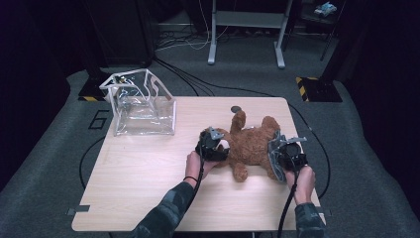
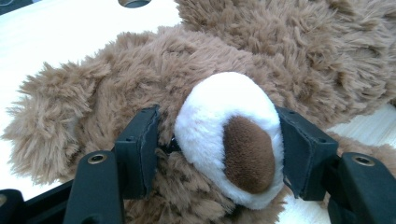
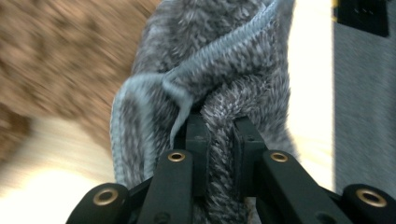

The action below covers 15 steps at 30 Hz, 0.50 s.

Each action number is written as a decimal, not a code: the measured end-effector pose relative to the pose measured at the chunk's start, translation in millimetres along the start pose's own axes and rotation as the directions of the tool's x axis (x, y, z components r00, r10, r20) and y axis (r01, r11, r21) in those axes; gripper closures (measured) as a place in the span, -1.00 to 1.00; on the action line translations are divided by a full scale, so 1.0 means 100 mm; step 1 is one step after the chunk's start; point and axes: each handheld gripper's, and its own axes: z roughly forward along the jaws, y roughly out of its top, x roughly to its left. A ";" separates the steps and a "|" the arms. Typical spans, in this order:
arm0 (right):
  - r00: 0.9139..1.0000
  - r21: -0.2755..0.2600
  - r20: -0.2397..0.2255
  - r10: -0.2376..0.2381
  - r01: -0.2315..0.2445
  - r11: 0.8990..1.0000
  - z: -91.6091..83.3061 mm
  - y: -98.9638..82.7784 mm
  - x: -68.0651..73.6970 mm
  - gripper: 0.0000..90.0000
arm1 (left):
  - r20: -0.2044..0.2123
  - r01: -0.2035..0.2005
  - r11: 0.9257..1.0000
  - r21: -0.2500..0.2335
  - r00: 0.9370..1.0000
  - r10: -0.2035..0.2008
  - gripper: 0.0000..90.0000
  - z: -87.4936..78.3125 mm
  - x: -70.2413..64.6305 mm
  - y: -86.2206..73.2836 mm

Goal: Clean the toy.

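Brown teddy bear [image 1: 250, 144] lies on the wooden table [image 1: 143, 178], between the two grippers. Left gripper [image 1: 213, 148] is at the bear's head end; in the left gripper view its jaws straddle the white muzzle [image 2: 229, 135], pads pressing both sides, so it grasps the muzzle. Right gripper [image 1: 287, 157] is at the bear's other end, near the table's right edge; in the right gripper view its jaws are clenched on a fold of grey cloth [image 3: 219, 140] with a pale stitched hem, brown fur blurred to its left. Bare tabletop lies left of and behind the left gripper, on the person's side. A clear plastic bag [image 1: 143, 106] stands at the far left corner, well apart from both grippers. Little table remains right of the right gripper; carpet beyond.
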 end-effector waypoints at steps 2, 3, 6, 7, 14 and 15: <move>1.000 0.018 0.015 -0.004 0.004 1.000 -0.01 -0.03 -0.05 0.77 | -0.002 0.009 1.000 -0.003 1.000 -0.009 -0.19 0.00 0.00 0.00; 1.000 0.016 0.020 -0.007 0.007 1.000 -0.03 -0.04 -0.08 0.77 | -0.003 0.014 1.000 -0.006 1.000 -0.014 -0.19 0.01 0.00 0.00; 1.000 -0.050 -0.007 0.013 -0.014 0.999 -0.18 0.01 -0.06 0.77 | 0.002 0.006 1.000 0.003 1.000 -0.006 -0.19 0.00 0.01 0.01; 1.000 -0.075 -0.024 0.008 -0.010 0.997 -0.24 0.04 -0.02 0.77 | 0.000 0.007 1.000 0.004 1.000 -0.007 -0.19 0.00 0.01 0.01; 0.992 -0.124 -0.104 -0.071 0.058 0.991 -0.24 0.25 0.38 0.77 | 0.004 0.020 1.000 0.003 1.000 -0.020 -0.19 0.01 0.02 0.02; 0.992 -0.112 -0.099 -0.079 0.068 0.991 -0.18 0.25 0.41 0.77 | 0.005 0.018 1.000 0.006 1.000 -0.018 -0.19 0.01 0.02 0.02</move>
